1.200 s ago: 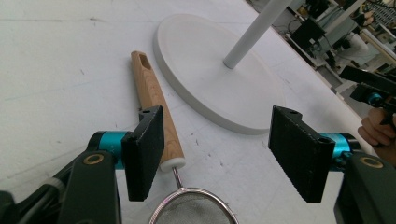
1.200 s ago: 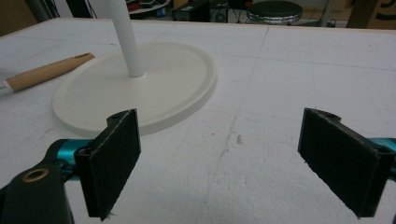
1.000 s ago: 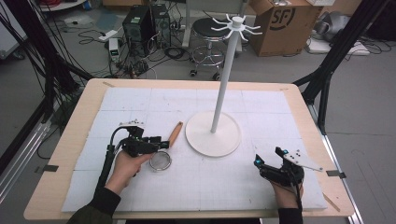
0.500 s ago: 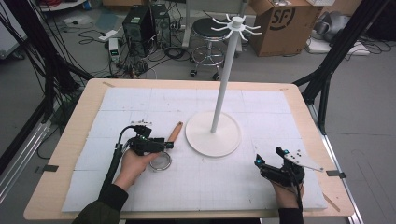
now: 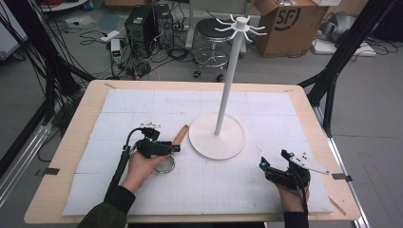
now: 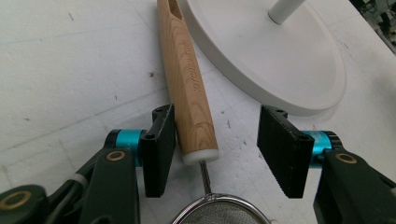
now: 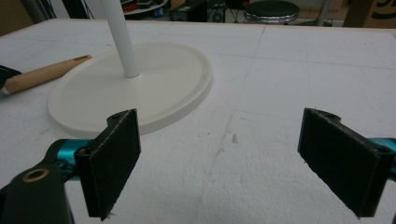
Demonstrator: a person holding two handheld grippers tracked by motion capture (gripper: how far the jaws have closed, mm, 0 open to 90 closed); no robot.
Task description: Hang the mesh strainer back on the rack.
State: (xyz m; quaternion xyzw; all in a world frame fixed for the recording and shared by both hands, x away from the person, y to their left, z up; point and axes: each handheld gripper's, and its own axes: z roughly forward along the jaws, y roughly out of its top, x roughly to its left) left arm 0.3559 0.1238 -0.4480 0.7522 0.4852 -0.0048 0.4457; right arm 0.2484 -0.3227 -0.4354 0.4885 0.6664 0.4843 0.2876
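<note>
Left gripper (image 6: pixel 212 154), jaws just closing and half open, straddles the strainer's wooden handle (image 6: pixel 187 79), which runs lengthwise away, nothing gripped yet.

Table (image 5: pixel 62 156) under white mat (image 5: pixel 266 109), strainer (image 5: pixel 177 142), stand (image 5: pixel 217 137)

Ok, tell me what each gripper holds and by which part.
Nothing is gripped yet. The left gripper has been closing around the strainer's wooden handle near its white-capped end, one pad still apart. The right gripper is open, empty.
</note>
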